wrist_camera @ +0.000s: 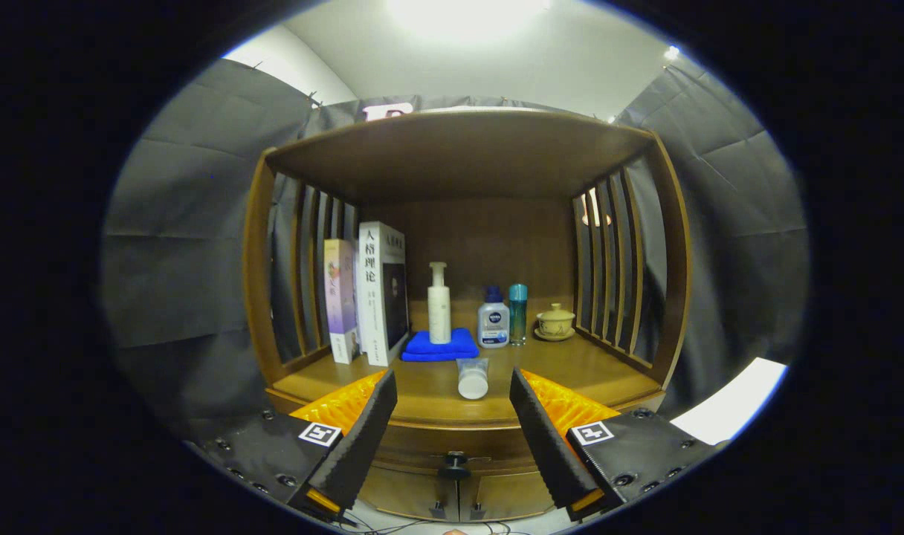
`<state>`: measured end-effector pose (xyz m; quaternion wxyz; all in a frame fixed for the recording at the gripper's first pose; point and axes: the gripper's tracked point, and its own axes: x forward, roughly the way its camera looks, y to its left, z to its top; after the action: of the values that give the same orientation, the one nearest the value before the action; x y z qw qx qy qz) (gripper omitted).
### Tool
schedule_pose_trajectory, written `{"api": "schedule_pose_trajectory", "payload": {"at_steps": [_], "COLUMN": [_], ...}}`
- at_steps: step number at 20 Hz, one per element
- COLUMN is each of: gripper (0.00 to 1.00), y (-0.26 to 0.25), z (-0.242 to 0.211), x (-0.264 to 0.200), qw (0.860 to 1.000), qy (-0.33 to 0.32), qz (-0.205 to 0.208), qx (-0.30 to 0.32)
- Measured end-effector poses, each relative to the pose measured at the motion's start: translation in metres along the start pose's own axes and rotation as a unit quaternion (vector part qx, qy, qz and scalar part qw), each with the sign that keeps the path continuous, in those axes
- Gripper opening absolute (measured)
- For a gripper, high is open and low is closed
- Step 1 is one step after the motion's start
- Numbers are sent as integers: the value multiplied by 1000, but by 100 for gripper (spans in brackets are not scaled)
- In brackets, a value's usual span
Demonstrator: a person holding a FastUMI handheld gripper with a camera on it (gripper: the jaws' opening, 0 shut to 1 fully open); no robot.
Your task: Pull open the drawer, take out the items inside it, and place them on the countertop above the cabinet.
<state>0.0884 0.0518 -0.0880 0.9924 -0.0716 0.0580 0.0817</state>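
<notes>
A wooden cabinet stands ahead, its countertop (571,371) just beyond my fingers. A small white tube (473,377) lies on the countertop near its front edge, in line with the gap between the fingers. Below the edge, the drawer front (452,444) looks closed, with a dark knob (455,468) between the fingertips and a little lower. My gripper (453,431) is open, its black-padded fingers (355,438) wide apart, nothing held between them.
Further back on the countertop stand two books (381,293), a white pump bottle (438,305) on a folded blue cloth (441,345), a lotion bottle (493,321), a teal bottle (518,312) and a lidded ceramic cup (555,322). Slatted sides and a roof enclose the shelf. Two lower doors (452,501) sit beneath the drawer.
</notes>
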Motion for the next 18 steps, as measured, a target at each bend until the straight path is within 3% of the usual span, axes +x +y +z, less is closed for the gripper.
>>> {"api": "schedule_pose_trajectory", "payload": {"at_steps": [7, 13, 18], "gripper": [97, 96, 96], "y": [3, 4, -15], "z": [44, 36, 30], "x": [-61, -95, -111], "qw": [1000, 999, 1000], "qy": [-24, -8, -1], "qz": [-1, -1, -9], "qx": [-13, -39, -20]}}
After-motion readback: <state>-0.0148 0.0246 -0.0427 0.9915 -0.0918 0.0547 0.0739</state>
